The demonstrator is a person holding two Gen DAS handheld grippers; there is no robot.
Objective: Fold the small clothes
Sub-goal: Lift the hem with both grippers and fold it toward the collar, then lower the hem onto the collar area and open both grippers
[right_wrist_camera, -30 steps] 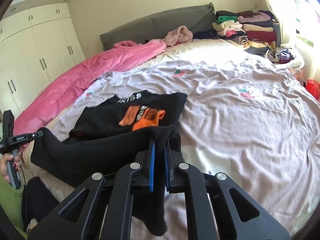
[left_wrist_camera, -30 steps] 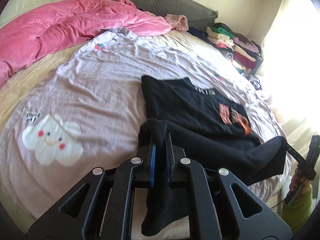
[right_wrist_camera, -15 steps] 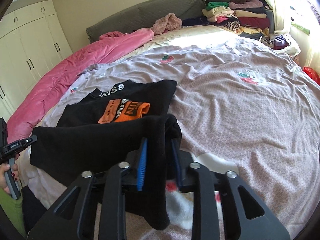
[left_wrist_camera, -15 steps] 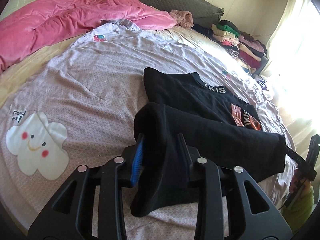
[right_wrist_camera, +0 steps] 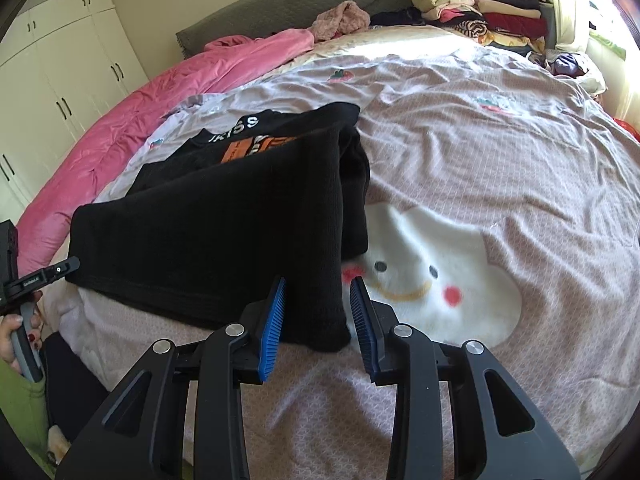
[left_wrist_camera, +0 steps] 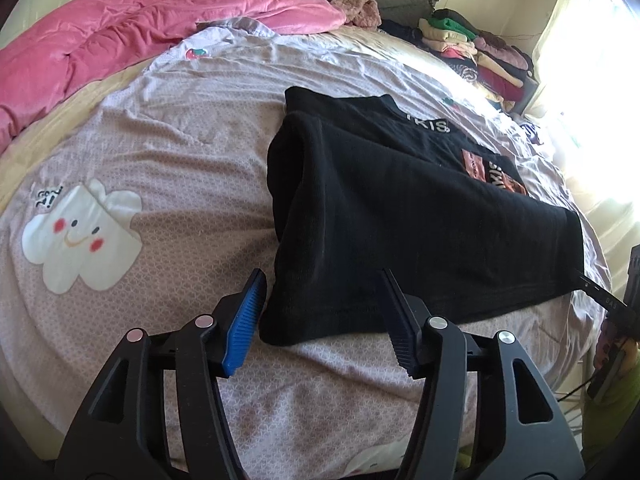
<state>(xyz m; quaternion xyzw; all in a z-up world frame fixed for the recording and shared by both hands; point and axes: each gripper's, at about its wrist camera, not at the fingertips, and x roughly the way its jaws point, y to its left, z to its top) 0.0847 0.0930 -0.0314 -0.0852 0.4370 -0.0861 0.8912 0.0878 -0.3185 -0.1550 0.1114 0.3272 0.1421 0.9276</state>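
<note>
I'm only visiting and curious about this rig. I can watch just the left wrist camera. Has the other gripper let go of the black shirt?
Observer: Yes. The right gripper has its jaws apart. The near corner of the black shirt lies between the pads, unsqueezed, on the bedcover.
Operator: What is next to that corner?
Observer: Another white cloud face printed on the bedcover. The shirt's edge seems to cover a bit of it.
Operator: And on the far side of the room?
Observer: A row of white wardrobe doors with dark handles stands behind the pink quilt.
</note>
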